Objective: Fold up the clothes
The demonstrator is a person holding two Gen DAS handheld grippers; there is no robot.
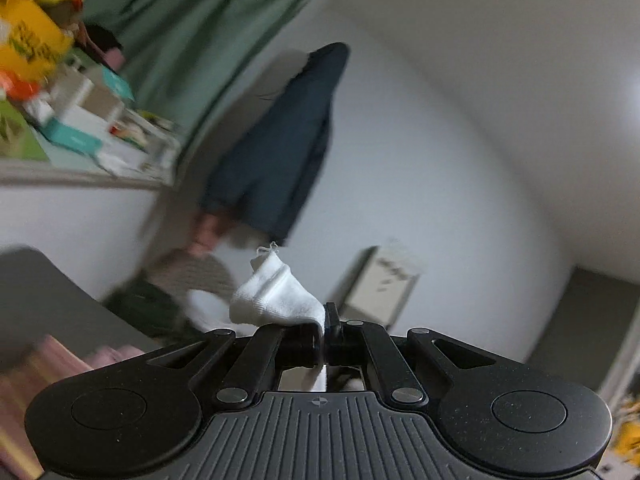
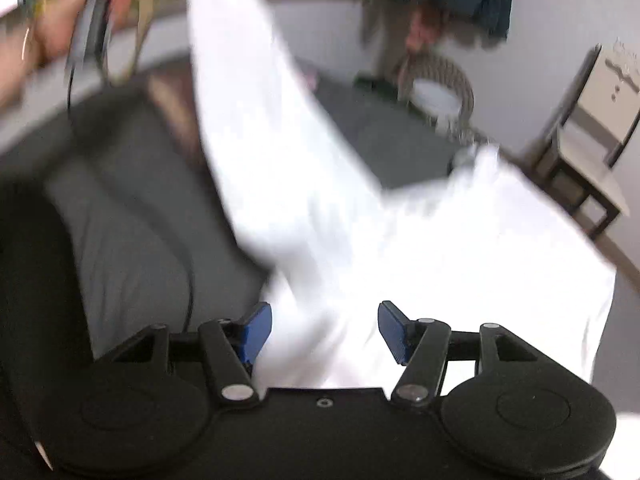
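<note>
White garment (image 2: 400,240): blurred, bunched, lifted over dark grey bed (image 2: 132,248)
left gripper (image 1: 325,332): pinching garment corner
right gripper (image 2: 325,330): spread; cloth between blue pads (image 2: 394,330)

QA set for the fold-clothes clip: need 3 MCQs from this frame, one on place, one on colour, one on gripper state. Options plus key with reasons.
1. Where is the wicker basket?
A. on the dark bed surface, near the far wall
B. on the chair seat
C. on the cluttered shelf

2. What colour are the right gripper finger pads?
A. red
B. blue
C. yellow

3. How does the left gripper stand?
A. wide open, nothing in it
B. shut on nothing
C. shut on the white garment

Key:
1 A: in the right wrist view the basket sits at the bed's far edge, left of the chair.
2 B: both pads show blue against the white cloth.
3 C: in the left wrist view its fingers meet with white fabric pinched between them; the right gripper's fingers stand apart.
</note>
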